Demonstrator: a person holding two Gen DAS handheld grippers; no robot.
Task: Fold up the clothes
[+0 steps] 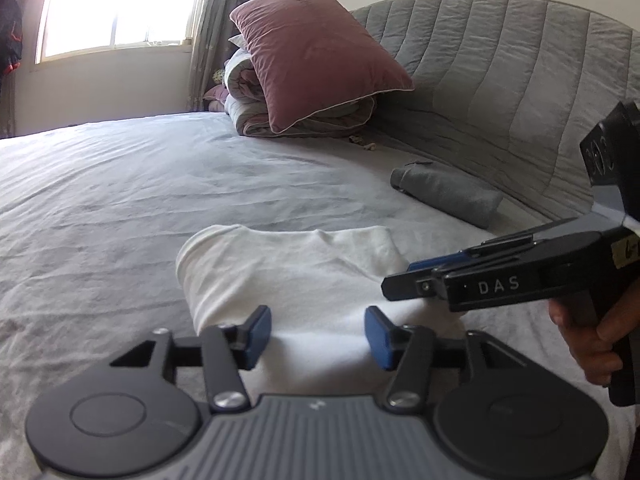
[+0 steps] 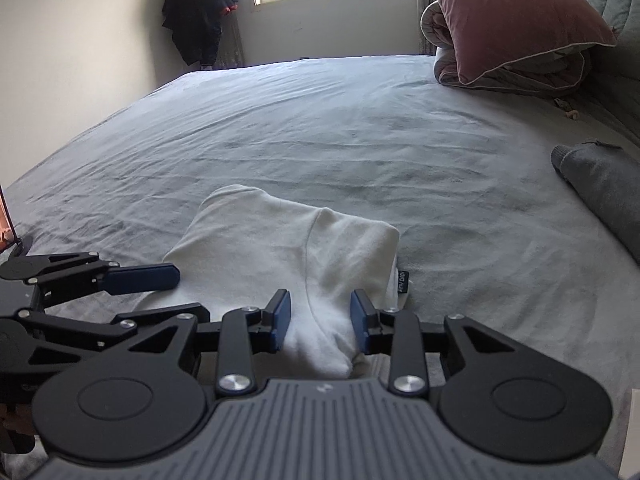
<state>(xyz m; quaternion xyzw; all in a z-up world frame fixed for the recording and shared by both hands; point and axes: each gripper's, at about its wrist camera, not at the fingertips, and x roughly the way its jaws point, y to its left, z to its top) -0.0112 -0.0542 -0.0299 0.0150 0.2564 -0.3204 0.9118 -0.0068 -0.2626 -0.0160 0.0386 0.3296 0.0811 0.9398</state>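
A white garment (image 1: 288, 272) lies folded into a compact block on the grey bed sheet (image 1: 100, 184). My left gripper (image 1: 318, 336) hovers over its near edge, open, with white cloth showing in the wide gap between the blue pads (image 1: 258, 334). From the right, my right gripper (image 1: 396, 280) reaches over the block's right side. In the right wrist view the right gripper (image 2: 320, 320) straddles a raised fold at the near corner of the garment (image 2: 256, 240); I see no clear pinch. The left gripper (image 2: 192, 294) sits open at the garment's left edge.
A folded grey garment (image 1: 448, 194) lies to the right by the quilted headboard (image 1: 500, 60). A pink pillow (image 1: 316, 56) rests on a rolled quilt at the bed's far side. Dark clothes (image 2: 200, 4) hang by the window. A hand (image 1: 588, 336) holds the right gripper's handle.
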